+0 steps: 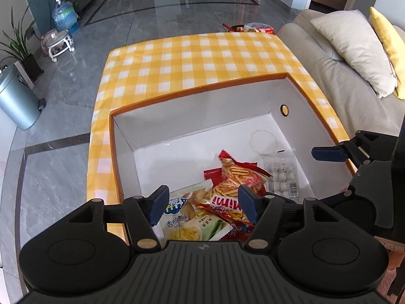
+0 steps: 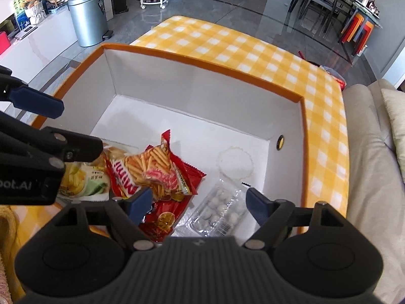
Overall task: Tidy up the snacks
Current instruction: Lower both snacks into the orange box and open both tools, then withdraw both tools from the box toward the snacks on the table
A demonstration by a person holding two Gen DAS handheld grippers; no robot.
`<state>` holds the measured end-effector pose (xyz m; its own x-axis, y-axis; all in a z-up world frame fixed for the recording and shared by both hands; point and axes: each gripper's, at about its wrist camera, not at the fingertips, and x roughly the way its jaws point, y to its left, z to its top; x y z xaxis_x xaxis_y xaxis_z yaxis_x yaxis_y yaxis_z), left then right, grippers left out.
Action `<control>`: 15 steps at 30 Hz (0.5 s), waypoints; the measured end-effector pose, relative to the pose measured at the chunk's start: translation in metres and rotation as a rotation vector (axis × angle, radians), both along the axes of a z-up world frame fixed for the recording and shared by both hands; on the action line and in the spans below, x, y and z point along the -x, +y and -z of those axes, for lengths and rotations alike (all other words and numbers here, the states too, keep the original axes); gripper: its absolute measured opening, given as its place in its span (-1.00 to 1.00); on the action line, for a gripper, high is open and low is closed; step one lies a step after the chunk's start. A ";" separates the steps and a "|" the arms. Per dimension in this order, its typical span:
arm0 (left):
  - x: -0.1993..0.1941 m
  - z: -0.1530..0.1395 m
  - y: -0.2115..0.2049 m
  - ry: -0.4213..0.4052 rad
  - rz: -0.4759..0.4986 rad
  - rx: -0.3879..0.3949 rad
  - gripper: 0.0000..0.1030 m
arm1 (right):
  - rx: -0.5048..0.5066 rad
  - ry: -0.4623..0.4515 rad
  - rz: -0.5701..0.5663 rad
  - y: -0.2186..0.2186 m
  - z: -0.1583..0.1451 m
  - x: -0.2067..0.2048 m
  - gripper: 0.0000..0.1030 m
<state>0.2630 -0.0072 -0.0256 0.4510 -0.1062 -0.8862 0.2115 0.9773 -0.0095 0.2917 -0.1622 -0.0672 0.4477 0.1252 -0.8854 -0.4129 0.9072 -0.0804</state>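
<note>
A white box with an orange rim (image 1: 202, 90) (image 2: 202, 62) sits on the yellow checked table. Inside lie a red Mimi stick-snack bag (image 1: 235, 177) (image 2: 149, 169), a pale chip bag (image 1: 187, 217) (image 2: 81, 185), a red packet (image 2: 164, 217) under the Mimi bag and a clear tray of white balls (image 1: 281, 174) (image 2: 220, 210). My left gripper (image 1: 202, 204) hangs open above the chip bag and the Mimi bag, holding nothing. Over the red packet and the ball tray my right gripper (image 2: 200, 205) is also open and empty. Each gripper shows at the edge of the other's view.
A clear round scalloped lid (image 1: 263, 139) (image 2: 235, 163) lies on the box floor near the far corner. A beige sofa (image 1: 341, 76) with cushions runs along the right. More snack packets (image 1: 250, 28) sit past the table's far edge. A metal bin (image 2: 88, 17) stands on the floor.
</note>
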 end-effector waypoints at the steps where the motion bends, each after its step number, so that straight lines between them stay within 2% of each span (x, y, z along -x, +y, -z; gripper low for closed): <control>1: 0.002 -0.003 0.000 -0.005 0.004 -0.002 0.42 | 0.000 -0.003 0.001 0.000 -0.003 0.002 0.58; 8: 0.023 -0.023 -0.004 -0.053 0.032 -0.011 0.42 | -0.056 0.011 0.030 -0.012 -0.024 0.018 0.58; 15: 0.055 -0.043 -0.005 -0.119 0.049 0.004 0.42 | -0.129 -0.018 0.063 -0.024 -0.048 0.051 0.59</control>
